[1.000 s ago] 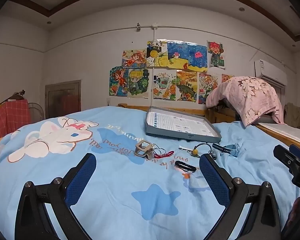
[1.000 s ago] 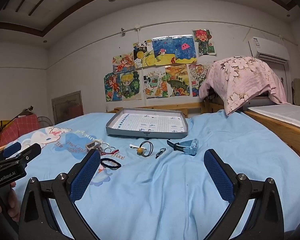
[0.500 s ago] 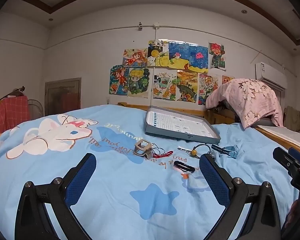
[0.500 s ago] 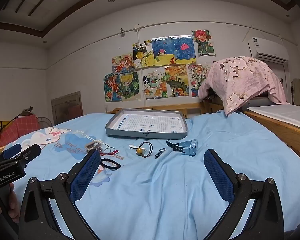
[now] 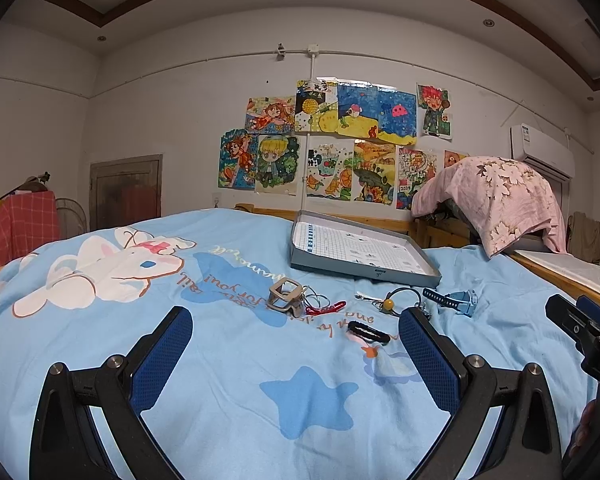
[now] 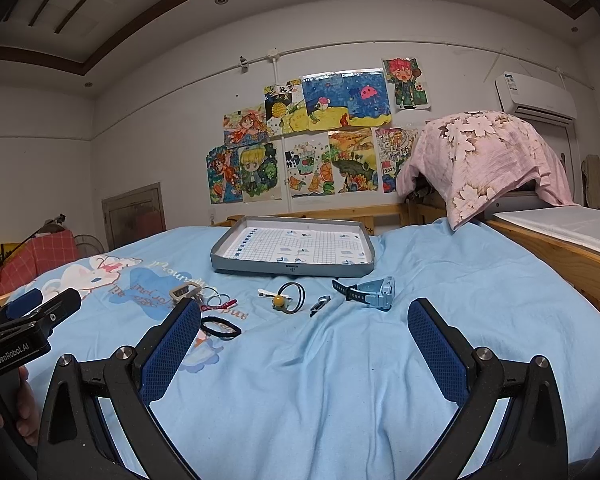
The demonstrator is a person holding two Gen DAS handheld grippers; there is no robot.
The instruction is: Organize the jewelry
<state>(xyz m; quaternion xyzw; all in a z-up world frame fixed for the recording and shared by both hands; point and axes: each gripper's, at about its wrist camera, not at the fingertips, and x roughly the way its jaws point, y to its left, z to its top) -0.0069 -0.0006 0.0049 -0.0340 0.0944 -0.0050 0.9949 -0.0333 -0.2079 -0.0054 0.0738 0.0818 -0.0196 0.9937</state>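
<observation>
A grey tray (image 5: 404, 274) (image 6: 260, 270) with a grid-paper lining lies on the blue bedspread. In front of it lie a beige hair claw (image 5: 285, 299) (image 6: 184, 291), thin rings with a red clip (image 5: 325, 306) (image 6: 219, 301), a black hair tie with a yellow bead (image 5: 388, 303) (image 6: 289, 298), a small metal clip (image 6: 320, 305), a blue watch (image 5: 454, 300) (image 6: 366, 292) and a black hair tie (image 5: 368, 332) (image 6: 221, 327). My left gripper (image 5: 296, 354) is open and empty, short of the items. My right gripper (image 6: 304, 350) is open and empty too.
The bed's wooden frame (image 6: 572, 258) runs along the right. A pink flowered cloth (image 6: 484, 160) covers something behind the bed. The right gripper body shows at the right edge of the left wrist view (image 5: 588, 332), the left one at the left edge of the right wrist view (image 6: 24, 328).
Both grippers have barely moved; the left view has shifted slightly. Nothing was picked up or released.
</observation>
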